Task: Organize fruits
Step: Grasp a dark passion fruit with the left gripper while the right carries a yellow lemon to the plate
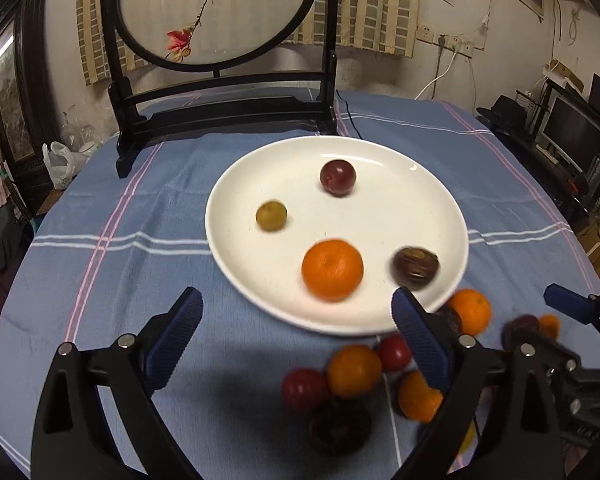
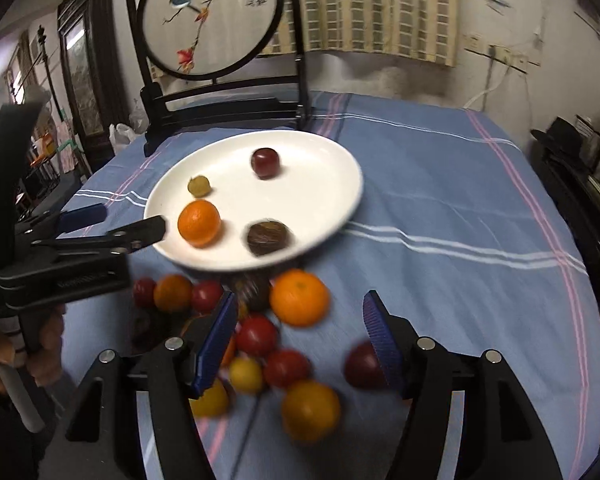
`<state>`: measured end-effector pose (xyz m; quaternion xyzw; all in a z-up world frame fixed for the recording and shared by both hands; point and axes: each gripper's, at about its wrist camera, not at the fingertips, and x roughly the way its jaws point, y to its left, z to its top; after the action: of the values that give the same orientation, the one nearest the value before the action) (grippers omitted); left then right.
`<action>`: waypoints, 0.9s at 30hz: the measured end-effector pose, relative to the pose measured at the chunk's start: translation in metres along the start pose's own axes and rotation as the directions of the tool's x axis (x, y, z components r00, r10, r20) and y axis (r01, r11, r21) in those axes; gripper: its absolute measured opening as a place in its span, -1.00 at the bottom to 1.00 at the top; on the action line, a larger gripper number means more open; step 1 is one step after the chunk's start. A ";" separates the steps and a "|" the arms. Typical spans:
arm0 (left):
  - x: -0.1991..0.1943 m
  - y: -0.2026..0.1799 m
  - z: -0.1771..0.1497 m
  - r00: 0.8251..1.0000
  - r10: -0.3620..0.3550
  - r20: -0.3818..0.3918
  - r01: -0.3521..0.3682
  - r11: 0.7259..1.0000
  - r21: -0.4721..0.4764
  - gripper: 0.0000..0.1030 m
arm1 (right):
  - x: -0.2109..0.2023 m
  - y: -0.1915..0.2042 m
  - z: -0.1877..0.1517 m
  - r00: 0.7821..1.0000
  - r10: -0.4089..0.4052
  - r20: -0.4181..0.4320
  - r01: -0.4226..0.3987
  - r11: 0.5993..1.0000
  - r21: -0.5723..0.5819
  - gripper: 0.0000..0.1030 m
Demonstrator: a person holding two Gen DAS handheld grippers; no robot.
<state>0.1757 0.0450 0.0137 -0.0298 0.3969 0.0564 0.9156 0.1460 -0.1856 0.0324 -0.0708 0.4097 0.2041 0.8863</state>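
White plate [image 1: 260, 288] on the blue-clothed counter [image 1: 140, 240] carries an orange [image 1: 332, 270], red plum [image 1: 338, 177], green fruit [image 1: 271, 215] and brown fruit [image 1: 415, 268]. Loose fruits [image 2: 300, 298] crowd its near rim. Left claw [image 1: 296, 336] and right claw [image 2: 300, 340] stand released, empty. Embroidered screen [image 1: 216, 8] behind.

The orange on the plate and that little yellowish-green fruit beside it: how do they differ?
The orange is clearly bigger than the yellowish-green fruit. The orange is bright orange with a dimpled skin; the small fruit is a dull olive-yellow and looks smoother. The orange lies near the plate's front edge, the small fruit farther back, near the left rim. Both are round, lie loose on the white plate, and touch nothing else.
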 end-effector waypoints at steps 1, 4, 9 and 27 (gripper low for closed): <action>-0.005 -0.001 -0.006 1.000 -0.007 -0.004 0.007 1.000 -0.002 0.82 | -0.005 -0.003 -0.005 1.000 -0.010 0.003 0.010 1.000 0.004 0.28; -0.018 -0.004 -0.027 1.000 -0.014 -0.008 0.014 1.000 0.012 0.82 | -0.024 -0.014 -0.026 0.999 -0.032 0.012 0.032 0.999 0.019 0.28; -0.027 -0.007 -0.061 0.999 0.024 0.020 -0.025 0.999 0.033 0.82 | -0.030 -0.024 -0.057 0.999 -0.023 -0.026 0.024 0.998 0.050 0.28; -0.010 0.002 -0.082 0.994 -0.094 -0.048 0.095 0.995 0.005 0.82 | 0.029 -0.002 -0.051 0.986 -0.055 -0.155 0.063 0.997 0.043 -0.29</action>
<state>0.1097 0.0378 -0.0351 -0.0466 0.4168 0.0109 0.9077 0.1286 -0.1936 -0.0231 -0.0775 0.4793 0.1619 0.8591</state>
